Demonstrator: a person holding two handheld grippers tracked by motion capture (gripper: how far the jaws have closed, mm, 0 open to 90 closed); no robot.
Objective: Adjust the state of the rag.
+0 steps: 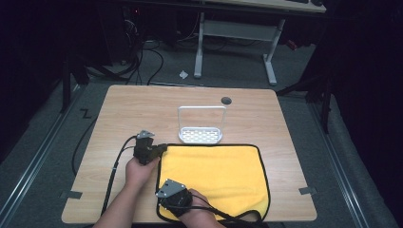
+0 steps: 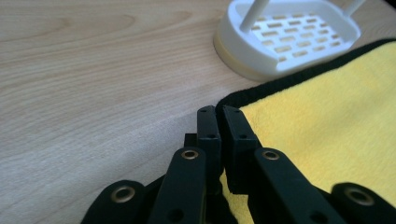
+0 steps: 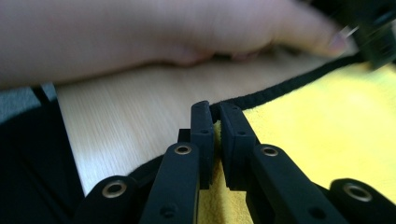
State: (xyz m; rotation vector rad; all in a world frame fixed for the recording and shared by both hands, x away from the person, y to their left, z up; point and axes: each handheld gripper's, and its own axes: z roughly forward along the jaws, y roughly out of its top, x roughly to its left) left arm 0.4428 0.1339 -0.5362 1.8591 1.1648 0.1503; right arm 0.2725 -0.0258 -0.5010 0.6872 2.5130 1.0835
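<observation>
Legible text, labels, brands, numbers, signs: none found. No readable marking on the worktop (image 1: 142, 102), the yellow cloth (image 1: 214, 171) or the white slotted rack (image 1: 201, 135). A dark zigzag mark on the floor (image 1: 85, 113) left of the worktop resembles a letter Z; whether it is lettering or tape cannot be told.
</observation>
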